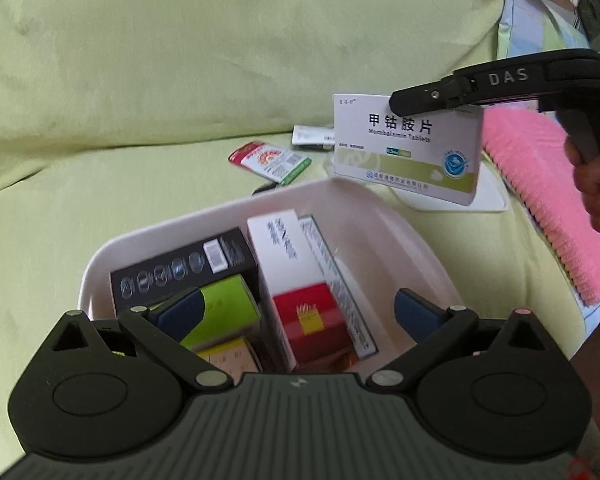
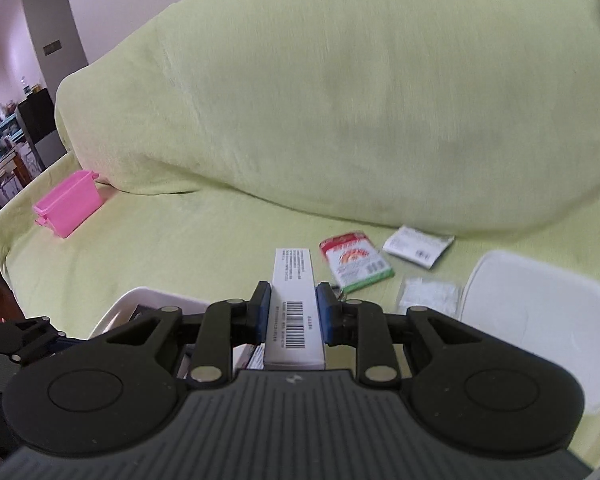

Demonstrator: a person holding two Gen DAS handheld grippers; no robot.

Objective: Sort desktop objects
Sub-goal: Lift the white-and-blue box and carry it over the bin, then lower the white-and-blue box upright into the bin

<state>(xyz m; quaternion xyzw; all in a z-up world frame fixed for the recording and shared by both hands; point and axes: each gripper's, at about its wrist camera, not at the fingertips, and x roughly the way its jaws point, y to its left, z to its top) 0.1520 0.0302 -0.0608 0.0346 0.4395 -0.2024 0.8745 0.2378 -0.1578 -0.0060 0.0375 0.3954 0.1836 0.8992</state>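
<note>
While the right gripper (image 2: 293, 312) clamps a white medicine box (image 2: 294, 312) above the bin's (image 1: 100, 256) far rim, the left gripper (image 1: 296, 312) hangs released over it.

R gripper (image 2: 293, 312) clamped — L gripper (image 1: 296, 312) spread wide

The left gripper's (image 1: 298, 312) body is covering the near rim of the white bin (image 1: 376, 216) and the lower boxes inside. Small print on the held medicine box (image 2: 294, 308) is blurring beyond reading. The white lid (image 2: 540, 320) is running under the right gripper's frame.
</note>
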